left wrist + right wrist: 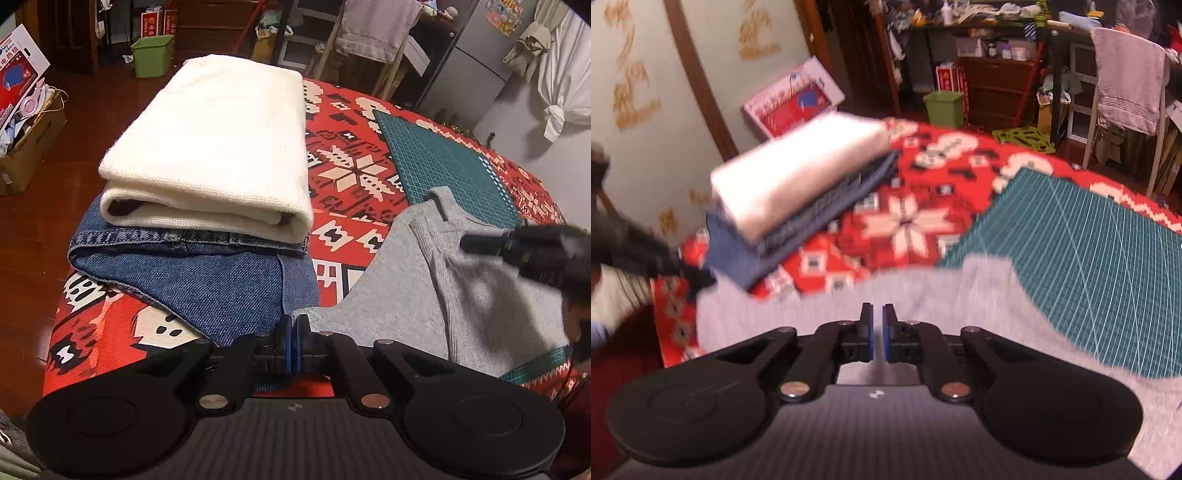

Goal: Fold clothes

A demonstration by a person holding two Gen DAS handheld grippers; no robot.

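Grey garment (413, 280) lies crumpled, axis unclear; left claw (293, 325) pinches its edge, right claw (877, 314) slightly parted, empty.

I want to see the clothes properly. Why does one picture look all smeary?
Right wrist view: motion blur smears the white sweater and jeans. Left wrist view: mostly sharp, only the right gripper blurs; fisheye bends the table edges.

Legible only in part: Chinese characters "电热毯" on the white, red and blue carton (18, 70) at the left edge of the left wrist view. All other print too blurred to read.
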